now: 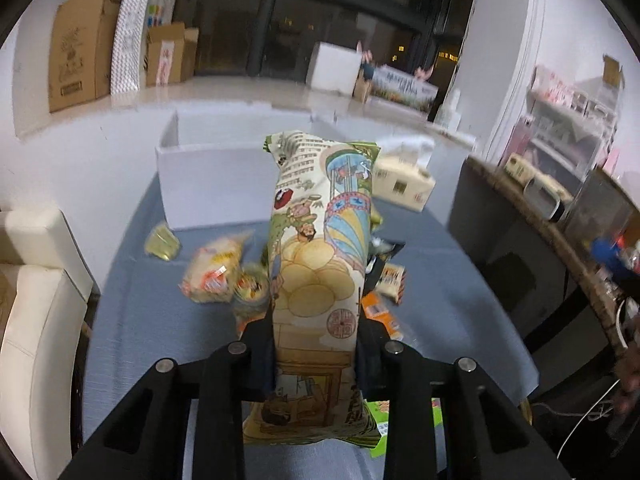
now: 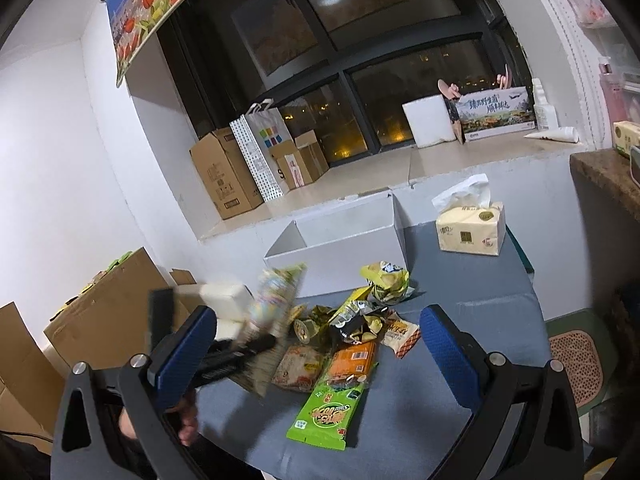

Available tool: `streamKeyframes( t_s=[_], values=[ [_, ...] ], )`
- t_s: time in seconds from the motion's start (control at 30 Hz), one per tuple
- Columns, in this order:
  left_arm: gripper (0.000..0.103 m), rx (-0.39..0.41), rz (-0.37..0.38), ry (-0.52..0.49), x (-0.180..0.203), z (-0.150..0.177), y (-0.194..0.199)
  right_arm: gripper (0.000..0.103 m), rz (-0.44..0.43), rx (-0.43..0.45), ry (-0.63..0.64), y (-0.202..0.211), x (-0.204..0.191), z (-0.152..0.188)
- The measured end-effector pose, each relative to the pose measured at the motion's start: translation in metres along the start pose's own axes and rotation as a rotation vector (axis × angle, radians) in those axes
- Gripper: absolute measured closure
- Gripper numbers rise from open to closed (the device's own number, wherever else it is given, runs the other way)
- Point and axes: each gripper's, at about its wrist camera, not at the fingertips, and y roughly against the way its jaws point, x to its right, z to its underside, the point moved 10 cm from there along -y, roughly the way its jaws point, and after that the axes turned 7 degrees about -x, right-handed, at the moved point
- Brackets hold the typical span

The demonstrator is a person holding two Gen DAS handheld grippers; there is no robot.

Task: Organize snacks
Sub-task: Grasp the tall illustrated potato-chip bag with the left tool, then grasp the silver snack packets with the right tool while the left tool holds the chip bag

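Observation:
My left gripper (image 1: 316, 300) is shut on a long cartoon-printed snack bag (image 1: 320, 248) and holds it up above the blue table, in front of the open white box (image 1: 208, 184). In the right wrist view the same bag (image 2: 272, 304) shows blurred at the left, held by the left gripper, near the white box (image 2: 340, 248). My right gripper (image 2: 316, 344) is open and empty above a pile of snacks: a green packet (image 2: 326, 416), an orange packet (image 2: 354, 360) and a yellow crumpled bag (image 2: 386, 280).
A tissue pack (image 2: 472, 228) stands on the table's far right. Cardboard boxes (image 2: 224, 176) and a white block (image 2: 428, 120) sit on the window ledge. A brown counter (image 1: 560, 224) is to the right, a cream chair (image 1: 36, 320) to the left.

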Motion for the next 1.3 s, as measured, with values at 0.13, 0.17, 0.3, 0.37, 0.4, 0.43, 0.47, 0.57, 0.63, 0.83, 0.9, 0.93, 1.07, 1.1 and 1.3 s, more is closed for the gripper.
streamKeyframes(
  t_s=[0.13, 0.17, 0.3, 0.37, 0.4, 0.43, 0.47, 0.57, 0.63, 0.83, 0.9, 0.93, 1.07, 1.1, 1.3],
  values=[
    [0.07, 0.085, -0.018, -0.003, -0.006, -0.008, 0.038, 0.0, 0.027, -0.049, 0.023, -0.019, 0.002, 0.005],
    [0.07, 0.103, -0.025, -0.007, -0.008, -0.009, 0.047, 0.0, 0.043, -0.075, 0.036, -0.03, 0.003, 0.007],
    [0.07, 0.149, -0.033, -0.013, -0.014, -0.012, 0.071, 0.0, 0.085, -0.175, 0.076, -0.074, 0.011, 0.013],
    [0.07, 0.168, -0.03, -0.007, -0.016, -0.011, 0.082, 0.0, 0.104, -0.253, 0.09, -0.106, 0.019, 0.02],
    [0.07, 0.18, -0.029, -0.008, -0.017, -0.011, 0.088, 0.0, 0.109, -0.286, 0.09, -0.117, 0.023, 0.024],
    [0.07, 0.191, -0.034, -0.008, -0.019, -0.011, 0.092, 0.0, 0.109, -0.319, 0.088, -0.132, 0.026, 0.028],
    [0.07, 0.197, -0.038, -0.008, -0.019, -0.011, 0.094, 0.0, 0.12, -0.355, 0.085, -0.151, 0.031, 0.032],
    [0.07, 0.205, -0.032, -0.002, -0.023, -0.01, 0.099, 0.0, 0.156, -0.422, 0.106, -0.19, 0.04, 0.039],
    [0.07, 0.209, -0.037, 0.002, -0.026, -0.01, 0.099, 0.0, 0.156, -0.454, 0.118, -0.212, 0.044, 0.04],
    [0.07, 0.201, -0.022, 0.028, -0.034, -0.004, 0.098, 0.0, 0.205, -0.563, 0.216, -0.261, 0.054, 0.05],
    [0.07, 0.204, -0.029, 0.024, -0.034, -0.004, 0.098, 0.005, 0.205, -0.571, 0.236, -0.266, 0.055, 0.055],
    [0.07, 0.203, -0.03, 0.024, -0.033, -0.004, 0.097, 0.023, 0.172, -0.568, 0.222, -0.266, 0.052, 0.056],
    [0.07, 0.198, -0.023, 0.019, -0.029, -0.003, 0.095, 0.032, 0.209, -0.509, 0.215, -0.25, 0.051, 0.048],
    [0.07, 0.196, -0.021, 0.018, -0.028, -0.002, 0.093, 0.032, 0.197, -0.496, 0.207, -0.244, 0.049, 0.046],
    [0.07, 0.183, 0.005, 0.008, -0.022, -0.007, 0.082, 0.032, 0.171, -0.374, 0.158, -0.184, 0.048, 0.027]
  ],
)
